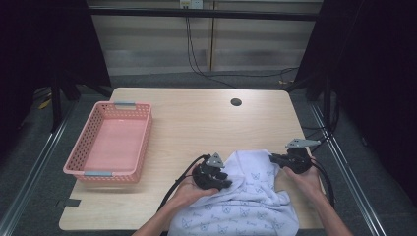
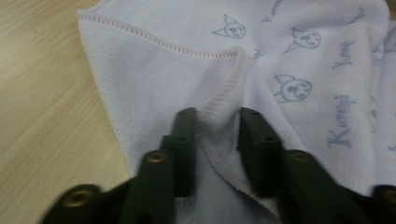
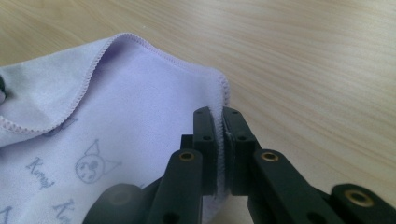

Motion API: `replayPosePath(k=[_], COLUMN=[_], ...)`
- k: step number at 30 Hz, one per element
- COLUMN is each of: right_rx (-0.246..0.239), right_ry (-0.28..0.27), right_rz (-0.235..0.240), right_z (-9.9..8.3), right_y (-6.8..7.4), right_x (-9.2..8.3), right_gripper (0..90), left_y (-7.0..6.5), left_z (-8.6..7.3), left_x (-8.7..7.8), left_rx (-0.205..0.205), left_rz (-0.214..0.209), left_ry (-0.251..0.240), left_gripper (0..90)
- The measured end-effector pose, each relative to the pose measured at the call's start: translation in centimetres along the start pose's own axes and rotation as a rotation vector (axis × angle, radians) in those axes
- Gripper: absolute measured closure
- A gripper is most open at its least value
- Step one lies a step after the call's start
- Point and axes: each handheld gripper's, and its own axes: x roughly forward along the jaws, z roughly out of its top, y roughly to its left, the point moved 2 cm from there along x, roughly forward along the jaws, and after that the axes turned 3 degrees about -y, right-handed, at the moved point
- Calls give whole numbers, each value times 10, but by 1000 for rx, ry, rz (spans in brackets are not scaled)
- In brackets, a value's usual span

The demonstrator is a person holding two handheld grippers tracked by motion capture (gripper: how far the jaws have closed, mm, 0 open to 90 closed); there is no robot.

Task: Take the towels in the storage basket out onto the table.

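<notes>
— Left gripper [image 2: 215,119] first: what does it have?

— Its jaws straddle a raised, stitched fold of the towel [image 2: 187,60] with a gap on either side; the hem stands between them, but I'd not call that a firm clamp. Partly closed at most, and I cannot tell whether it truly holds.

— And the right gripper [image 3: 218,119]?

— Clamped tight on the towel's hemmed edge, right at a corner, cloth pinched flat between the jaws.

— Where does the towel lie from each?

— Ahead and to the right of the left gripper [image 1: 212,173]; from the right gripper [image 1: 290,160] it spreads leftward and back toward the person. The towel [image 1: 251,196] spans between them on the table [image 1: 196,123].

— The pink basket [image 1: 110,142]?

— Well off beyond the left gripper's outer side, so I judge the left hand [image 1: 189,192] nearer to it.
</notes>
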Motion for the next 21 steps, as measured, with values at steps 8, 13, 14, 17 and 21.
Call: replayPosePath(k=[8, 13, 14, 17, 21], right_rx=[19, 51, 54, 73, 69], right_ry=[-28, -112, -119, -153, -207], right_rz=[6, 12, 10, 10, 5], right_z=[3, 13, 15, 18, 37], right_y=[-5, -14, -15, -18, -20], right_x=[-8, -29, -33, -40, -54], right_gripper=[847, 851, 851, 852, 854], left_y=[18, 29, 31, 36, 54], left_z=[6, 8, 9, 10, 18], left_x=[-34, -70, -77, -90, -126], left_rx=[-100, -122, -127, -133, -140], left_rz=[31, 72, 81, 105, 197], left_ry=[-134, -212, -234, -264, -316], left_gripper=[831, 840, 840, 841, 841])
